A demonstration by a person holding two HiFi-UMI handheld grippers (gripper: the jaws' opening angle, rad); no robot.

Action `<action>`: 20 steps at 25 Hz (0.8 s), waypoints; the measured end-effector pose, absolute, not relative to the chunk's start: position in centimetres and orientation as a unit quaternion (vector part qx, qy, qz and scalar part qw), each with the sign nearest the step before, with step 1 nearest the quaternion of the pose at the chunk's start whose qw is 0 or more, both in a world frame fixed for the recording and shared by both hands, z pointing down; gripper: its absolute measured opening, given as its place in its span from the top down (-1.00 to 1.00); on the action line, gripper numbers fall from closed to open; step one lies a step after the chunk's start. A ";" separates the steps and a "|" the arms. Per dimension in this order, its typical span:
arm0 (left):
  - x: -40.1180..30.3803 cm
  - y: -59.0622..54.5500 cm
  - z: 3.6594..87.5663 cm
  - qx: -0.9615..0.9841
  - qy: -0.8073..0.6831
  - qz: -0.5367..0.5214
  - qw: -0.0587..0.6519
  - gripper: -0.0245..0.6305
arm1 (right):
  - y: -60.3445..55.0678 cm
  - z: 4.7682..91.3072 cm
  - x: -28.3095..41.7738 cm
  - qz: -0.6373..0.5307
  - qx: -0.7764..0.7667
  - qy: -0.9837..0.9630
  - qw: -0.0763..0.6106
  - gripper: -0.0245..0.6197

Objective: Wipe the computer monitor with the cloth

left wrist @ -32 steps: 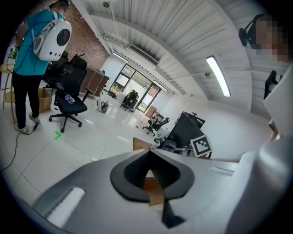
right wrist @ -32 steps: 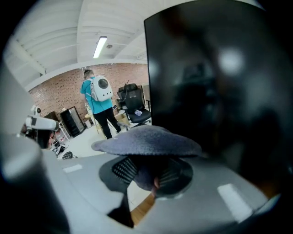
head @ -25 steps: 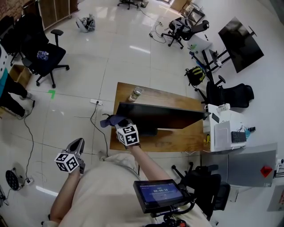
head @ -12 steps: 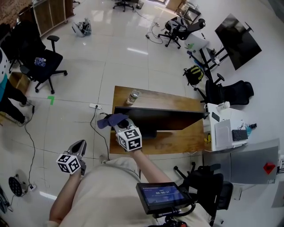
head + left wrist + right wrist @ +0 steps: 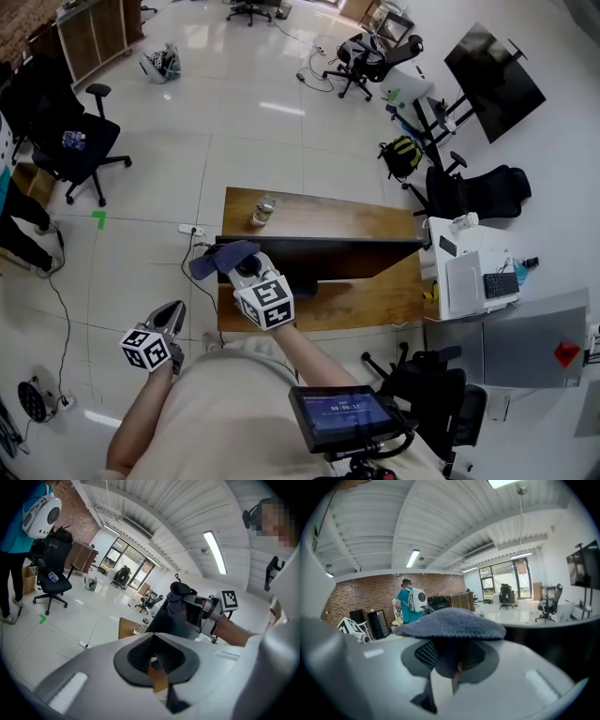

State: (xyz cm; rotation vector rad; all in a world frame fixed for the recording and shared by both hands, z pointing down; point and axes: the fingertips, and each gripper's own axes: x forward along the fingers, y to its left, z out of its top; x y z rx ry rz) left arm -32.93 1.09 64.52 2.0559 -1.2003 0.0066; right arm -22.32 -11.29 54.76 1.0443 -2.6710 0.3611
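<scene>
Head view shows my right gripper [image 5: 242, 268] clamped on the blue cloth [image 5: 221, 258] at the left end of the black monitor [image 5: 337, 255] on the wooden desk [image 5: 323, 215]. My left gripper [image 5: 167, 317], jaws together, hangs well left of it.

Wooden desk [image 5: 375, 305], black monitor [image 5: 328, 255] standing, possibly glass jar [image 5: 263, 210] behind

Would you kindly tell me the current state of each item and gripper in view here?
monitor: upright on the desk, screen dark.
cloth: pinched in the right gripper, bunched at the monitor's left end.
right gripper: shut on the cloth.
left gripper: shut, empty, held low away from the desk.
bottle: upright on the desk.
tablet: screen lit.
</scene>
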 end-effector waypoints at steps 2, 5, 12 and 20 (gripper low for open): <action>-31.8 0.7 64.3 0.802 -0.466 -0.001 0.373 0.92 | -11.4 54.2 -21.7 0.118 0.352 -0.920 0.126 0.64; -29.9 0.5 63.8 0.807 -0.457 -0.007 0.374 0.92 | -11.3 53.8 -20.7 0.106 0.342 -0.924 0.133 0.65; -26.2 -0.3 63.5 0.812 -0.448 -0.003 0.374 0.92 | -11.5 53.9 -18.4 0.090 0.326 -0.930 0.146 0.65; -23.1 -0.6 63.6 0.812 -0.443 0.004 0.379 0.92 | -11.6 53.4 -15.9 0.084 0.319 -0.933 0.144 0.65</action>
